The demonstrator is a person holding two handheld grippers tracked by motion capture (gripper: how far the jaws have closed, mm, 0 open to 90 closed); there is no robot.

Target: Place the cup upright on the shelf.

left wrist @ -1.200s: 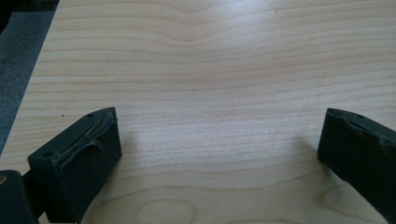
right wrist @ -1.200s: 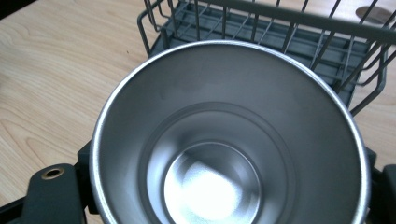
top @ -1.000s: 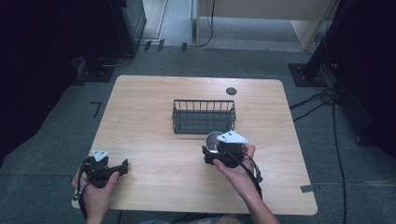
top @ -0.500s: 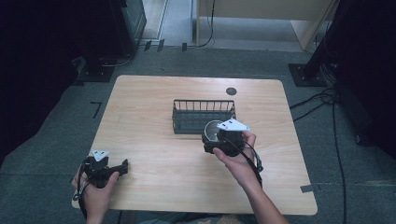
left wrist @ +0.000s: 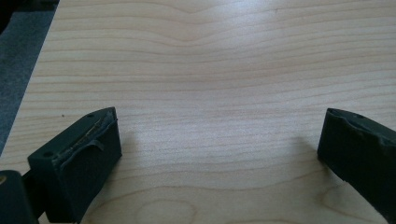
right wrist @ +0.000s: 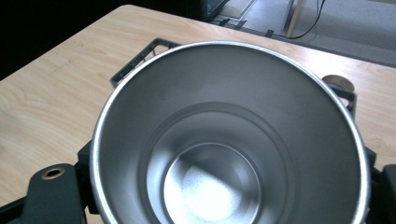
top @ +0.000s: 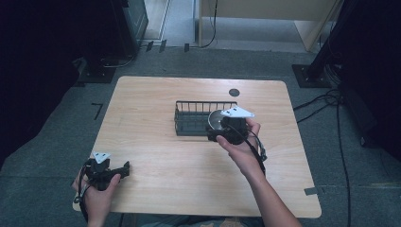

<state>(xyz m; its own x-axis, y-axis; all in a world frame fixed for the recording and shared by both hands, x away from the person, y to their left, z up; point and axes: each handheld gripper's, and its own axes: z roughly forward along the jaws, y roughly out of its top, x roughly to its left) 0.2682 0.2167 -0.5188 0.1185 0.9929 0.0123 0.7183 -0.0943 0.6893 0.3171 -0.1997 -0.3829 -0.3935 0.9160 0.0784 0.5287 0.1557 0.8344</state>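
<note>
A person's right hand (top: 241, 149) holds the right gripper (top: 218, 128) at the near right corner of a black wire basket (top: 189, 124), mid-table. Its 2 jaws are clamped on a shiny metal cup (right wrist: 229, 140) — in the right gripper view the cup's open mouth faces the camera, w/ the basket's rim showing behind it and a small dark round spot (top: 233, 92) on the tabletop beyond. From the high view the cup (top: 215, 119) sits at the basket's right end; whether it is inside or just above the rim can't be told. The left gripper (top: 124, 167) rests low at the near left corner of the wooden table (top: 156, 94), well apart from the basket, jaws spread wide — bare wood grain between them.
</note>
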